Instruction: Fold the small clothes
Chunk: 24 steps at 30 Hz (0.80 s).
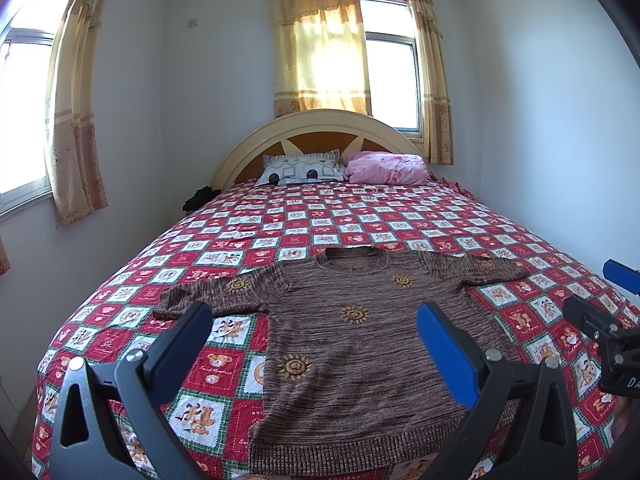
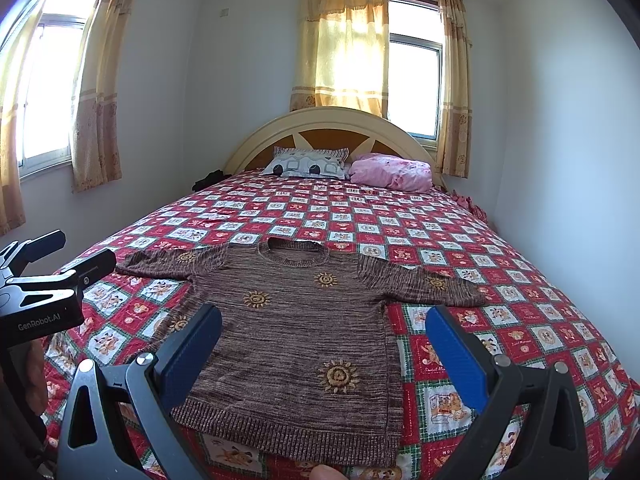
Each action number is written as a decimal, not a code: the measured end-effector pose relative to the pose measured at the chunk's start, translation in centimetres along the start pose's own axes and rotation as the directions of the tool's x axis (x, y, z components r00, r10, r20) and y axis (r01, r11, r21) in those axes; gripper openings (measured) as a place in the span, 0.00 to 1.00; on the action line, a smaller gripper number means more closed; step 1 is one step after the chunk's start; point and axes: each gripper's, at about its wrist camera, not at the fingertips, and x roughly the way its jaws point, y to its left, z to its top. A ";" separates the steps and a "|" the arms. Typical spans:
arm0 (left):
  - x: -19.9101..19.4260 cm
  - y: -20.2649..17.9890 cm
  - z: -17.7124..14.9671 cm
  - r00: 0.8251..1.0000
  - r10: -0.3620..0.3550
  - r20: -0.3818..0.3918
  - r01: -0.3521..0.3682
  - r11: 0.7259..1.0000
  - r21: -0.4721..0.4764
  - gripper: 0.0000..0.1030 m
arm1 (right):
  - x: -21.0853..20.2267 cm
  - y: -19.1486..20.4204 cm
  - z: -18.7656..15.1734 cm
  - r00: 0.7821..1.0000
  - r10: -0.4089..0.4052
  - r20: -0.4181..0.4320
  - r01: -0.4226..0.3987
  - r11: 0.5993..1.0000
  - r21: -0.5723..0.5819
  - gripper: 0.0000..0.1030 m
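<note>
Your left gripper point(image 1: 316, 344) and right gripper point(image 2: 324, 344) hover wide apart, empty, above the flat sweater point(image 1: 352, 340); pinching too deep could lift the bedspread point(image 1: 280, 216) too.

Bright daylight, strong fisheye warp

Sun glows through the yellow curtain point(image 1: 322, 44) behind the headboard; the windows point(image 2: 414, 80) blow out white. Walls bend near dark vignetted corners. The bed point(image 1: 360, 216) stays sharp, shadows soft.

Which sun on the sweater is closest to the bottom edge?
The big sun low on the sweater, nearest its ribbed hem. The other suns sit higher, toward the collar and sleeves.
</note>
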 end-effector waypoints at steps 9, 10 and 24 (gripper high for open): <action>0.3 0.4 -0.2 1.000 0.000 -0.002 0.000 1.000 -0.004 1.00 | 0.1 0.0 0.0 1.000 0.001 -0.003 -0.001 1.000 0.000 0.99; 0.3 0.3 -0.2 1.000 0.001 -0.002 -0.001 1.000 -0.004 1.00 | 0.1 0.0 0.0 1.000 0.001 -0.002 -0.001 1.000 0.000 0.99; 0.5 0.8 -0.4 1.000 0.002 -0.006 -0.002 1.000 -0.006 1.00 | 0.5 -0.3 -0.1 1.000 0.004 -0.018 -0.003 1.000 0.007 0.99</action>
